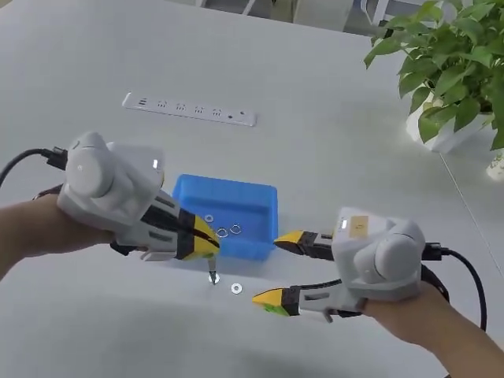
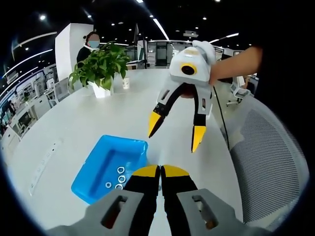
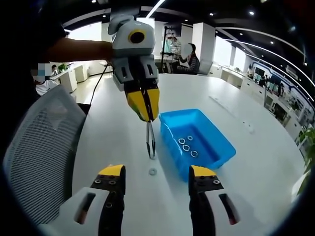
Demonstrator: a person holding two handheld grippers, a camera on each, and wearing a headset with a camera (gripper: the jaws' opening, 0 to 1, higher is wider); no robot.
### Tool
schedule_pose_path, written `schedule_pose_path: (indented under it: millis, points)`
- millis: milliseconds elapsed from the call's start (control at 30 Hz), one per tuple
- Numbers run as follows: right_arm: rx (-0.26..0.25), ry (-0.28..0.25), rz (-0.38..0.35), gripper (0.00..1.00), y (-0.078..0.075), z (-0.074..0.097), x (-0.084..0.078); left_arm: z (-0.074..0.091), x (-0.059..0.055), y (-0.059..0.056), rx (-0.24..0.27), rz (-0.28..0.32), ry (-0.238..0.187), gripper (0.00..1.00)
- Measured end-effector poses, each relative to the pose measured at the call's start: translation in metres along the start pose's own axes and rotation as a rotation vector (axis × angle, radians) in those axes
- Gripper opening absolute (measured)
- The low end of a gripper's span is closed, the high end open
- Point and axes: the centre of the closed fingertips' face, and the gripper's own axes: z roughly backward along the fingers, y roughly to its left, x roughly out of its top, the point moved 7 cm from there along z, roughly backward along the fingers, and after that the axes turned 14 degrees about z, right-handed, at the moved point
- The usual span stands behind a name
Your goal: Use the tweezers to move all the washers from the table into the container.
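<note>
On the white tabletop (image 1: 331, 157), a blue container (image 1: 228, 186) is seen between the two hand-held grippers. Several washers (image 3: 186, 147) are gathered on its floor, close to one another. One loose washer (image 1: 236, 288) is seen flat on the tabletop, just outside the container's near wall.

The left gripper (image 1: 206, 240) is held by a hand (image 1: 35, 228) at the left of the head view. Its yellow-tipped jaws are pressed together on the tweezers (image 3: 150, 140). The tweezers are pointed downward, with their tips close to the tabletop and just beside the loose washer, apart from it. Whether the tips touch the surface cannot be told.

The right gripper (image 1: 277, 268) is held at the right with its jaws spread wide and nothing between them. In the right gripper view, the loose washer is framed between these two jaws, and the container is seen just beyond it.

A white power strip (image 1: 189, 109) is laid flat beyond the container, well apart from it. A leafy plant (image 1: 453, 71) in a white pot is placed at the far right of the tabletop. A grey mesh chair (image 2: 266, 162) is seen beside the tabletop in the left gripper view.
</note>
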Motion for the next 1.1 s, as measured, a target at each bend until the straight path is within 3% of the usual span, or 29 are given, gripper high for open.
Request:
schedule_pose_path:
  millis: [533,1100]
  points:
    - [0.096,-0.037,0.097,0.31,-0.004,-0.042,0.021,-0.005,0.004,0.001,-0.038,-0.022,0.022,0.05]
    - [0.164,-0.001,0.128,0.14,-0.006,-0.067,0.017,-0.009,0.007,0.000,-0.069,-0.047,0.039,0.05]
